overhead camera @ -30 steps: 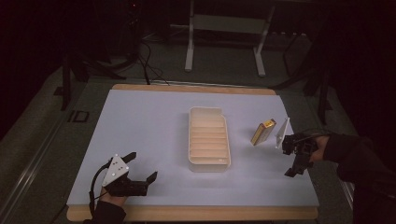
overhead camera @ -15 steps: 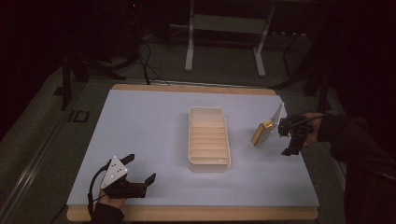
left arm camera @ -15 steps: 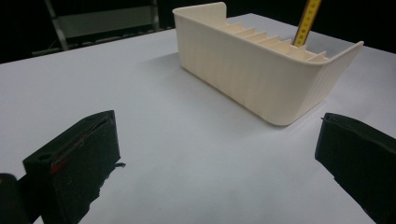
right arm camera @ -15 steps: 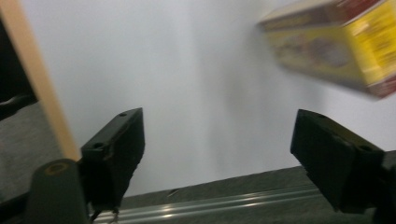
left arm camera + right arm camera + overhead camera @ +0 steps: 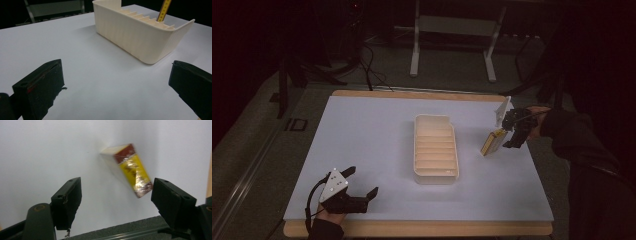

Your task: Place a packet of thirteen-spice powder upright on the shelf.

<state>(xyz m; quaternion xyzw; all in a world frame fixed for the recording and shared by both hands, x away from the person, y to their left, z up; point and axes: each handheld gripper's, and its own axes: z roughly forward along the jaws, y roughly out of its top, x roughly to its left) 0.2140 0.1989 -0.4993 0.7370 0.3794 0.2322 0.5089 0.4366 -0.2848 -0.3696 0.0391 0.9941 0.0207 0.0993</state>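
1. Your left tool (image 5: 362, 192) rests low on the bench (image 5: 362, 130), well to the left of the tray (image 5: 435, 150) and nearer your edge. Its jaws are spread wide with nothing between them, and in the left gripper view they frame bare bench with the tray's near corner beyond. It looks parked out of the way, leaving the work to your other hand.

2. The tray, a cream one with ribbed slots across its floor, sits at the middle of the bench with its long side running away from you. Its slots look empty from above. The dividers suggest it is meant to take slim things stood on edge.

3. The box (image 5: 491, 142), yellow and dark red in a shiny wrapper, stands tilted on the bench just right of the tray, apart from its wall. In the right gripper view it leans on one lower corner, blurred, so its footing looks unsettled.

4. Your right tool (image 5: 512, 134) hovers just right of the box, jaws spread on either side of it without touching. That straddling pose suits a pinch across the box's narrow faces, probably to carry it to a slot.
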